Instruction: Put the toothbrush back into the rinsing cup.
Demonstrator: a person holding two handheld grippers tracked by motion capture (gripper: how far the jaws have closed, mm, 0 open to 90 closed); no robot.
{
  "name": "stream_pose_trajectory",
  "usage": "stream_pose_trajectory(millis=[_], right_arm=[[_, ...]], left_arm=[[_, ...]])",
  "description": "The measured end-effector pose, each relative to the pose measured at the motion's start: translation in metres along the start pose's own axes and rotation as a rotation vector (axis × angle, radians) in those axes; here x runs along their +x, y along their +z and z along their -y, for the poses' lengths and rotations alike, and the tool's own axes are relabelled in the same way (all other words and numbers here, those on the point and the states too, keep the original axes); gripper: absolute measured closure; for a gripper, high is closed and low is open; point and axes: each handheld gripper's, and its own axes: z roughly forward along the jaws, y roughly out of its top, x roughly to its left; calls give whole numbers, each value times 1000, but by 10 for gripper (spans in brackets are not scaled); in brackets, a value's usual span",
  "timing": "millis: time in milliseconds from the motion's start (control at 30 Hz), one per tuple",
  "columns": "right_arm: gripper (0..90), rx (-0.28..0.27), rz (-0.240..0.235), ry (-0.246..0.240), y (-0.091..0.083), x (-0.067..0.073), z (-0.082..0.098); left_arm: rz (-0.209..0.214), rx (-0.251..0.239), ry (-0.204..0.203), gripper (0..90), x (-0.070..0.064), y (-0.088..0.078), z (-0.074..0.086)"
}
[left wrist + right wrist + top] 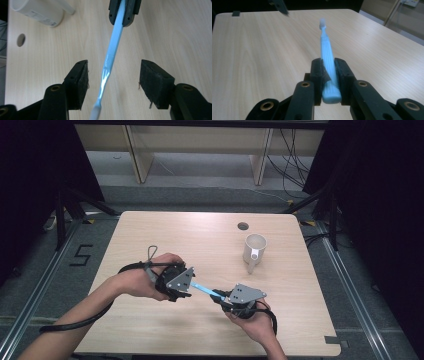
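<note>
Light-blue toothbrush (206, 291), white head, lifted off table, roughly level, handle end clamped.

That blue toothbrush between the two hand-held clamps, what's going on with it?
A person at a wooden table holds a gripper in each hand and is passing a light blue toothbrush from one to the other. The right gripper is clamped on the handle end. The left gripper stands open, the brush's neck between its pads without touching them. A white mug stands apart, farther back on the table.
</note>
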Motion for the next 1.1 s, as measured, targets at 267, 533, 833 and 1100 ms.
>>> stream_pose_trajectory(millis=[267, 533, 833, 1100], right_arm=[[788, -52, 99, 41, -17, -13, 1], [788, -121, 211, 93, -34, -26, -6], [787, -263, 316, 121, -41, -27, -20], [788, -328, 333, 128, -41, -29, -34]], left_arm=[[-71, -136, -120, 382, -11, -6, 22], [-104, -314, -297, 378, -22, 4, 40], [-162, -503, -503, 367, -27, 20, 54], [-202, -644, -660, 352, -27, 23, 61]])
